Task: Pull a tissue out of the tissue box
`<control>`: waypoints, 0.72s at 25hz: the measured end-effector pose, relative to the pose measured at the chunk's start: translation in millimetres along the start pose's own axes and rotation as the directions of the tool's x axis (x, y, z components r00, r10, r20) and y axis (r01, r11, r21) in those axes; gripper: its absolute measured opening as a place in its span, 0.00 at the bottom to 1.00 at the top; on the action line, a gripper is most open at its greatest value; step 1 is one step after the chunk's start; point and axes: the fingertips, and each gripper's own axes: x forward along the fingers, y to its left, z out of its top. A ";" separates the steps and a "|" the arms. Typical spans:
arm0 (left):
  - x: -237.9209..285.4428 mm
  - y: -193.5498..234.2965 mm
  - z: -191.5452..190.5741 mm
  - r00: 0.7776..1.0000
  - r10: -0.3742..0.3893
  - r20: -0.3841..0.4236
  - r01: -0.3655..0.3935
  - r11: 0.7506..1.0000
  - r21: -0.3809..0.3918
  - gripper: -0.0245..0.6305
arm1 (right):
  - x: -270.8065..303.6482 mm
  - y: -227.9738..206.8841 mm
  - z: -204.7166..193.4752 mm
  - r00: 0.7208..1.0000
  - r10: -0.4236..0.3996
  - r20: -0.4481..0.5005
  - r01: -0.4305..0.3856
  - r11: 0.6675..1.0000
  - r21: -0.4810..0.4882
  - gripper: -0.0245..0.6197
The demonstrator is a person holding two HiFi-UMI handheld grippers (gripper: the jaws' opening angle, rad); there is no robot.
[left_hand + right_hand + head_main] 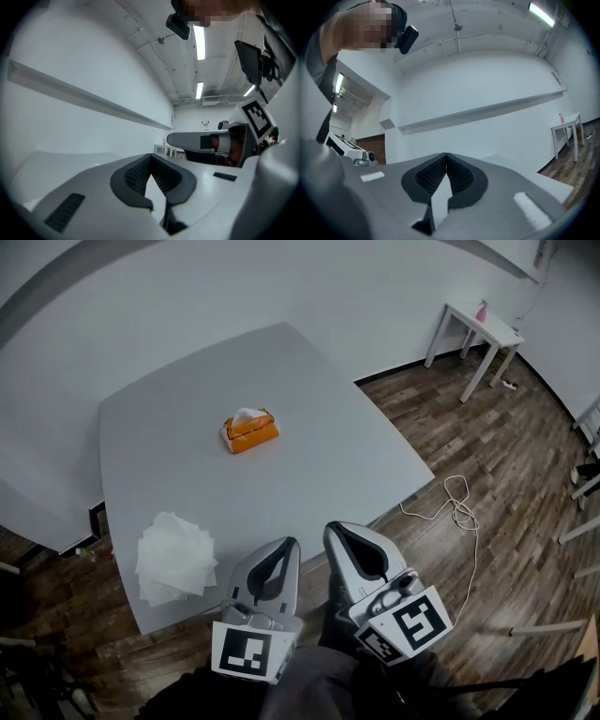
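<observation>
– Left gripper [286, 549] and right gripper [339, 532]: both clamped together, empty, at the table's [328, 427] near edge.
– And the tissue box [250, 432] sits well apart, farther in and slightly left, its long axis running left-right. Left gripper looks nearer, I'd judge.

Premises presented as a sparsely fitted test room or laboratory, not a dwelling. Plain white walls [281, 287] carried one long ledge [487, 110]; the floor [487, 456] was dark wood plank. A large grey bench [328, 456] stood central. A small white side table [483, 329] stood at 1 o'clock, and a loose white cable [459, 507] lay at 3 o'clock. Strip lights [199, 42] and exposed conduit [161, 41] crossed the ceiling.
</observation>
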 end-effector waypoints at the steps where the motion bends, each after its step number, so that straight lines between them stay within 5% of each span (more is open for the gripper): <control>1: 17.2 2.6 -3.0 1.000 0.020 -0.011 -0.020 1.000 0.002 0.04 | 8.9 -15.7 -2.4 1.000 0.019 -0.005 -0.019 1.000 0.007 0.04; 10: 170.1 9.9 -2.0 0.976 0.205 -0.066 -0.208 0.977 -0.037 0.04 | 76.9 -143.7 -17.8 0.960 0.258 -0.107 -0.245 0.962 0.122 0.04; 18: 209.1 58.8 18.9 0.932 0.359 -0.058 -0.360 0.933 -0.011 0.04 | 145.1 -171.6 -6.8 0.912 0.399 -0.099 -0.390 0.916 0.096 0.04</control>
